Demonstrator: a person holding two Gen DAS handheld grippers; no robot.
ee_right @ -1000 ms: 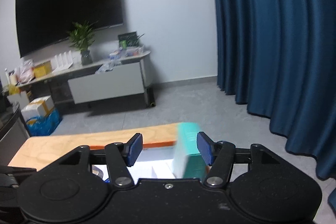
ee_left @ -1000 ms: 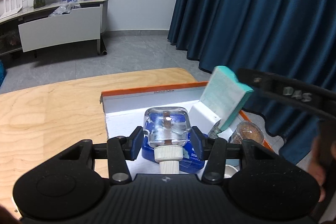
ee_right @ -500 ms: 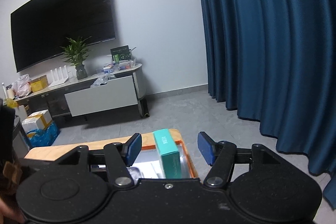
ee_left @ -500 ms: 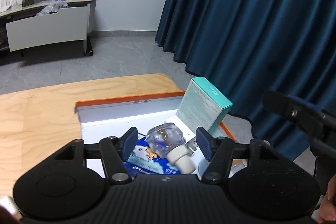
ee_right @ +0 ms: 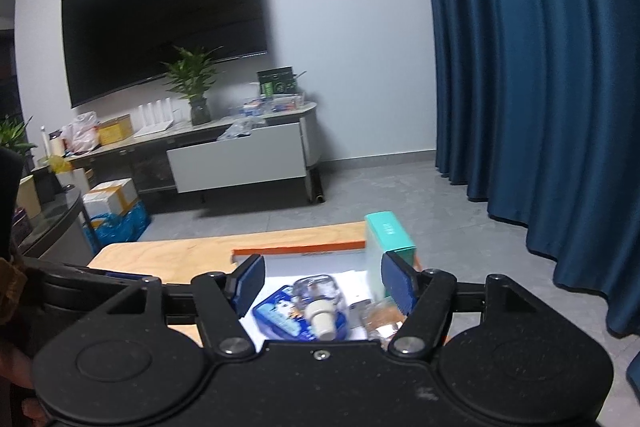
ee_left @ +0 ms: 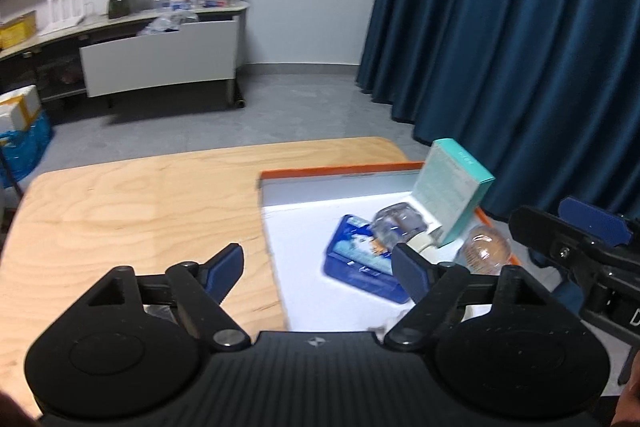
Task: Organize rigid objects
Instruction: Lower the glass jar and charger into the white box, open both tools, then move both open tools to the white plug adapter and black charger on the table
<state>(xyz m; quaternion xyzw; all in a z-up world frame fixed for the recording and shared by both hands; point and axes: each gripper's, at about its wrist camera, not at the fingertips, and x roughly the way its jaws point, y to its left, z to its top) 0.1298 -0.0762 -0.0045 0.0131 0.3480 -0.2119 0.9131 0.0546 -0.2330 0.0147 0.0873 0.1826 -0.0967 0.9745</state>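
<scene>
Right of centre in the left wrist view, inside the orange-rimmed box [ee_left: 336, 171], lie the things being sorted. A clear bottle [ee_left: 398, 227] with a white cap rests on its side across a blue packet [ee_left: 360, 263], its cap end pointing toward the camera. Just beyond it a teal carton [ee_left: 452, 195] stands tilted against the box's right wall, and a small clear jar [ee_left: 486, 251] with brown contents sits at the right edge below the carton.

The carton looks the likeliest to give trouble: it leans rather than stands, so a nudge from either tool or a shift of the bottle beside it could tip it onto the bottle or over the low rim. The bottle, round and lying on a slick packet, could roll toward the jar if brushed.

Lower in that frame, the left gripper [ee_left: 318, 267] has its jaws opening, wide apart and with nothing pressed between them. The right gripper [ee_right: 322, 279], seen in its own view above the same box, also has jaws opening and empty; the bottle and packet only show through the gap. Its body enters the left view at the right edge, close to the jar, so a careless sweep there might knock the jar off the wooden surface [ee_left: 140, 203].
</scene>
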